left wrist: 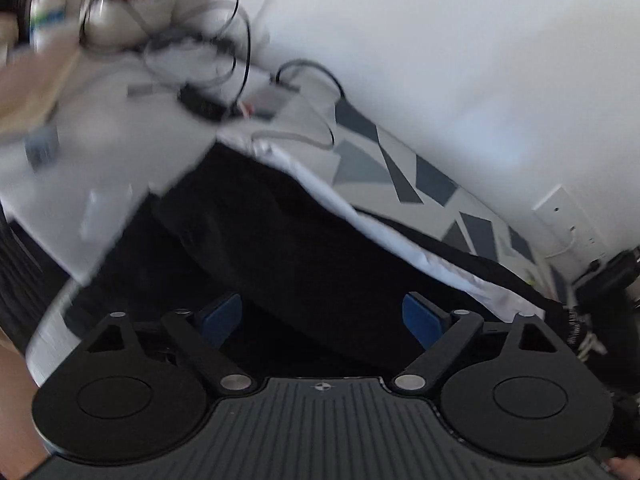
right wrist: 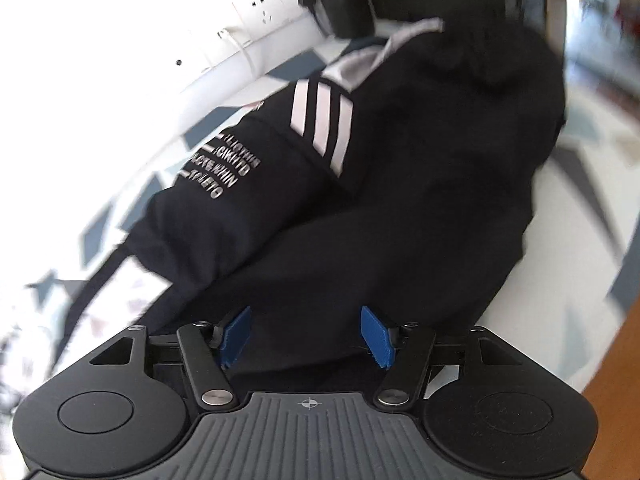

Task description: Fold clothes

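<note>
Here the left gripper hangs over a black fabric garment, its blue pads standing wide apart and pressing on nothing; the cloth lies beneath and between them, not pinched. The garment spreads over a white surface patterned with grey and blue angular shapes, a pale lining strip showing along its edge; tangled black cables lie blurred beyond. In the right wrist view the right gripper has its blue fingers about half apart with a bunched fold of the black garment filling the gap between them; whether they clamp it I cannot tell; white stripes and lettering mark a sleeve.
</note>
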A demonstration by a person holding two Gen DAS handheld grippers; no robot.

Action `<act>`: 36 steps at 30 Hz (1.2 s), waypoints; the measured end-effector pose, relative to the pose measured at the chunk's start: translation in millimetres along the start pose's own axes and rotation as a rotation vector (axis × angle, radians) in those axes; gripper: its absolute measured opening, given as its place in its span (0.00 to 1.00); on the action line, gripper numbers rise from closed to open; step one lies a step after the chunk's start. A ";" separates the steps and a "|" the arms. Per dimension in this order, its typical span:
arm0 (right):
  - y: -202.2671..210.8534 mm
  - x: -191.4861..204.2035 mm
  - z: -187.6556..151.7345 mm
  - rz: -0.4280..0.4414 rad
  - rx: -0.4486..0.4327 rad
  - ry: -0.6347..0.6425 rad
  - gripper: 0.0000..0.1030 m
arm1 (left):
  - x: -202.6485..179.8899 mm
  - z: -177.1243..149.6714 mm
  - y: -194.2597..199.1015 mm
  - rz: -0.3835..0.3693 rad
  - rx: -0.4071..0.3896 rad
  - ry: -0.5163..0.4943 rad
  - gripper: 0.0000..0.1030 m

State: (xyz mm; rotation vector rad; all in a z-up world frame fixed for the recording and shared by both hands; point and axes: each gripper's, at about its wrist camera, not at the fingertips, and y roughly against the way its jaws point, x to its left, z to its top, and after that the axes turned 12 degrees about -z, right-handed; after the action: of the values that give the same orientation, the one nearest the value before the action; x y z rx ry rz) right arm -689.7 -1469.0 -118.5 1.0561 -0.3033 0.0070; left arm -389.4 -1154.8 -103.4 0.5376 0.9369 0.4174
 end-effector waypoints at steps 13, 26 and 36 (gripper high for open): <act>-17.4 -41.4 -7.2 0.123 0.194 -0.348 0.54 | 72.2 30.8 -27.0 0.141 -0.161 0.242 0.80; 80.3 -53.2 31.1 0.167 -0.198 -0.289 0.02 | 42.4 64.2 9.0 0.120 -0.219 0.077 0.07; 48.2 -96.1 7.8 -0.018 0.027 -0.330 0.02 | 82.7 -3.8 44.0 0.248 -0.083 0.163 0.18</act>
State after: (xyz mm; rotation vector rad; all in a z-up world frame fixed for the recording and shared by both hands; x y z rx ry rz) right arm -791.0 -1438.4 -97.7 1.0862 -0.5934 -0.1810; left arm -353.4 -1073.1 -131.9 0.5521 1.0081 0.7296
